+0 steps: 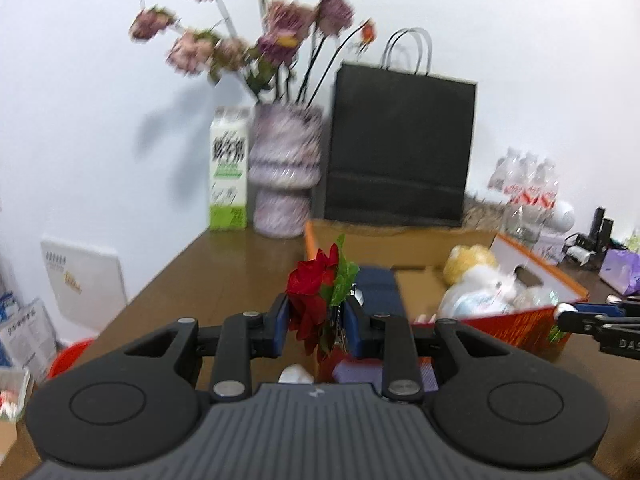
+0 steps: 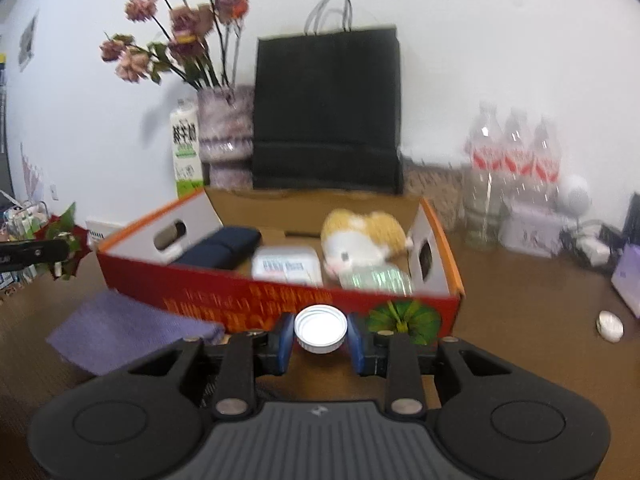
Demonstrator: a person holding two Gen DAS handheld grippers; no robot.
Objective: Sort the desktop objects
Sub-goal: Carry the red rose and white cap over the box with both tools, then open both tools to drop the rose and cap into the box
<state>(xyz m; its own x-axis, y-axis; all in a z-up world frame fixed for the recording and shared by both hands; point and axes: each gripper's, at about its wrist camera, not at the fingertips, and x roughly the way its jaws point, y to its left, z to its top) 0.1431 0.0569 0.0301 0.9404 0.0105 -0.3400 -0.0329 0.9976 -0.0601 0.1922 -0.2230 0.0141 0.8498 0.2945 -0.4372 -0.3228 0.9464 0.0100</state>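
My left gripper (image 1: pixel 318 322) is shut on a red artificial rose (image 1: pixel 314 282) with green leaves, held above the table near the left end of the red and orange cardboard box (image 1: pixel 516 324). The right gripper (image 2: pixel 320 334) is shut on a white bottle cap (image 2: pixel 321 329) just in front of that box (image 2: pixel 280 300). Inside the box lie a yellow and white plush toy (image 2: pixel 362 240), a dark blue pouch (image 2: pixel 224 246) and a white packet (image 2: pixel 286 266). In the right wrist view the rose (image 2: pixel 64 240) and the left gripper's finger (image 2: pixel 36 254) show at the far left.
Against the wall stand a vase of dried pink flowers (image 1: pixel 286 176), a milk carton (image 1: pixel 228 168), a black paper bag (image 1: pixel 400 144) and several water bottles (image 2: pixel 516 160). A purple cloth (image 2: pixel 120 332) lies left of the box. A small white object (image 2: pixel 610 326) rests at right.
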